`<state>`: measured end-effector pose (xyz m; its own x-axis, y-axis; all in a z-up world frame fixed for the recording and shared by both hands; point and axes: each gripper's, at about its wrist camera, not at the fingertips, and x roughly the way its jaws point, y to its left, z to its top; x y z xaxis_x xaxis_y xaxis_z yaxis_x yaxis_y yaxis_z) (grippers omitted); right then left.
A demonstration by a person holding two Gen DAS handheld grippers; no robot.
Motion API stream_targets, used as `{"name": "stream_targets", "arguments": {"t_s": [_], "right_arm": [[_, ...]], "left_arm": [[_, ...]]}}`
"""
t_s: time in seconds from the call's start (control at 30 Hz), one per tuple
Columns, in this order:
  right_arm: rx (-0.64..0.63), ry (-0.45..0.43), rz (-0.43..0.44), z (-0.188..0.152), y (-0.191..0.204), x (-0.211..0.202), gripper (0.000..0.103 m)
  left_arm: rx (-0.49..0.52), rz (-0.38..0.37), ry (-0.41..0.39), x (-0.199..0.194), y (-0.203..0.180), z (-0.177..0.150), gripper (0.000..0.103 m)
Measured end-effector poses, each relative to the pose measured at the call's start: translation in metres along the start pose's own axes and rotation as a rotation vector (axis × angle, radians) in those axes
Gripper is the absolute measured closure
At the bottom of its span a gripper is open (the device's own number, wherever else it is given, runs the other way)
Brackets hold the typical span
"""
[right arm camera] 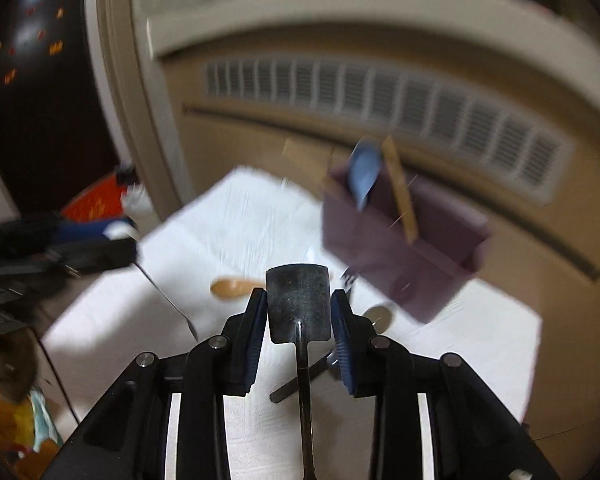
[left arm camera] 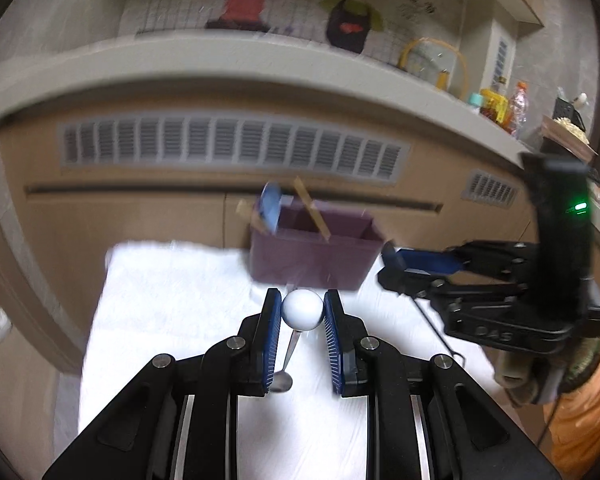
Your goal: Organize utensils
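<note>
My left gripper [left arm camera: 302,298] is shut on the white ball end [left arm camera: 302,312] of a metal spoon, whose bowl [left arm camera: 282,382] hangs below the fingers. My right gripper [right arm camera: 299,300] is shut on the dark blade of a metal spatula [right arm camera: 299,304], with the thin handle running back under the jaws. Both are lifted above the white cloth [right arm camera: 240,216]. A purple organizer box [left arm camera: 312,256] stands at the cloth's far edge and holds a blue utensil [left arm camera: 270,204] and wooden sticks. In the left wrist view the right gripper [left arm camera: 390,266] is to the right of the box.
On the cloth lie a wooden spoon [right arm camera: 236,288], a fork [right arm camera: 348,278], a round metal piece [right arm camera: 380,316] and a black handle [right arm camera: 296,384]. A cabinet with vent grilles [left arm camera: 232,144] stands behind the box. A person's orange sleeve [left arm camera: 588,412] is at the right.
</note>
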<state>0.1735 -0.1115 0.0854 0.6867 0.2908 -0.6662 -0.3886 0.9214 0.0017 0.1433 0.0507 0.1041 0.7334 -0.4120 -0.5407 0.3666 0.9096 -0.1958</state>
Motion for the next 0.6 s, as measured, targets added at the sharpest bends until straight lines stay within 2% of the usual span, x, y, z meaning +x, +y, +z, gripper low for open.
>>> {"name": "stream_targets", "arguments": {"t_s": [0.17, 0.33, 0.47, 0.6], "right_arm": [[0.049, -0.159, -0.102, 0.043, -0.025, -0.055, 0.073], [0.115, -0.326, -0.134, 0.084, -0.054, -0.082, 0.073], [0.133, -0.434, -0.129, 0.107, -0.071, -0.077, 0.073], [0.109, -0.487, -0.121, 0.112, -0.080, -0.056, 0.073]], "left_arm": [[0.068, 0.011, -0.087, 0.003, -0.027, 0.068, 0.081], [0.088, 0.070, -0.175, 0.018, -0.032, 0.125, 0.081], [0.080, 0.044, -0.190, 0.044, -0.026, 0.153, 0.081], [0.088, 0.021, -0.180, 0.074, -0.019, 0.161, 0.081]]}}
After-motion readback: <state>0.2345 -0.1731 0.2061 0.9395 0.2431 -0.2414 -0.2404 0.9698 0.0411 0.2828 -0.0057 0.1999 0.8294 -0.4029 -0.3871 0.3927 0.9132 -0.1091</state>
